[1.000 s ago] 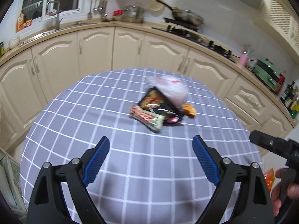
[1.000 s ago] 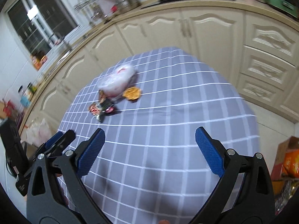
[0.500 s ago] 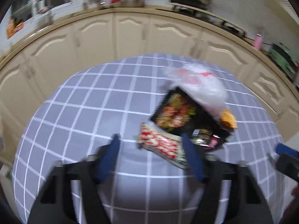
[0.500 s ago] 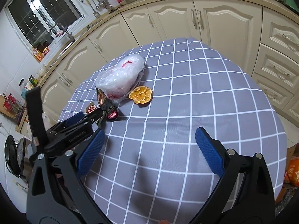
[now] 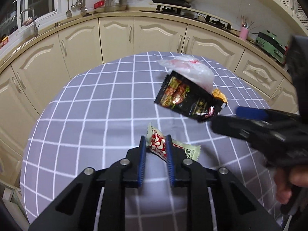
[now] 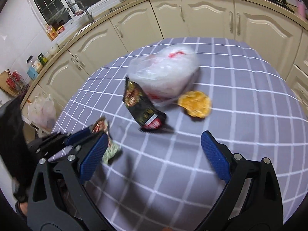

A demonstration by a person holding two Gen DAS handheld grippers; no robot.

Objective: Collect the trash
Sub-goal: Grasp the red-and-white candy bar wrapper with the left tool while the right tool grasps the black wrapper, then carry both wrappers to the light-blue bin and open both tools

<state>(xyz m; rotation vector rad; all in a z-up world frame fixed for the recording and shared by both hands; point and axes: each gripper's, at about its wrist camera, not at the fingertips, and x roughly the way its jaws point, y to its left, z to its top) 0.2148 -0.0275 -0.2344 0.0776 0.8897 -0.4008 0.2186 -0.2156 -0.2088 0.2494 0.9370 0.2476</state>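
Jaws of left gripper [image 5: 155,144] tight on red-and-white wrapper [image 5: 158,146].

tablecloth [image 5: 92,115]: matt checked cloth
black packet [image 5: 184,98]: glossy foil
red-and-white wrapper [image 5: 159,144]: shiny plastic film
plastic bag [image 6: 165,75]: thin, translucent, crinkled
gripper pads [image 6: 215,158]: ribbed blue rubber

Both grippers [image 5: 154,146] [image 6: 152,155] have black frames (silver screws at the joints) and ribbed blue pads [image 6: 215,158].
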